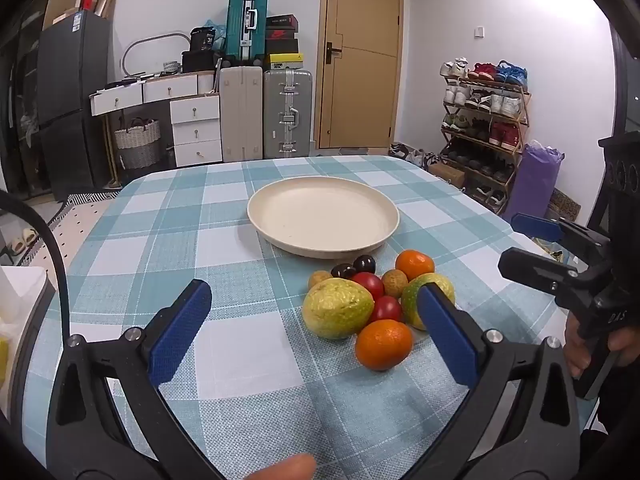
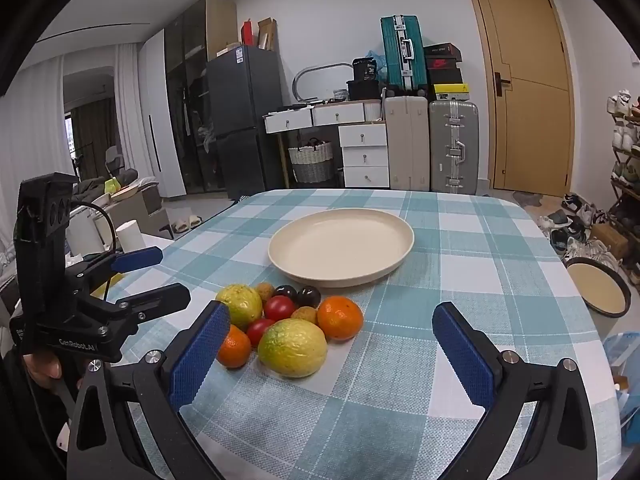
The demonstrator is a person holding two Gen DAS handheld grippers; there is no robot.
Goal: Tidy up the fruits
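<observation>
A pile of fruit lies on the checked tablecloth in front of an empty cream plate (image 1: 280,216) (image 2: 304,248). It holds two yellow-green guavas (image 1: 338,308) (image 2: 292,347), two oranges (image 1: 383,345) (image 2: 340,317), red tomatoes (image 1: 368,283) (image 2: 279,307), dark plums (image 1: 364,264) (image 2: 309,296) and small brown fruits (image 1: 394,283). My left gripper (image 1: 316,320) is open and empty, its jaws standing on either side of the pile's near part. My right gripper (image 2: 332,344) is open and empty, with the pile near its left pad. Each gripper shows in the other view (image 1: 536,246) (image 2: 160,276).
The table (image 1: 224,360) with its teal checked cloth drops off at the far and side edges. A round bowl (image 2: 598,286) sits low beyond the table's right edge. Suitcases, drawers, a fridge and a shoe rack stand behind.
</observation>
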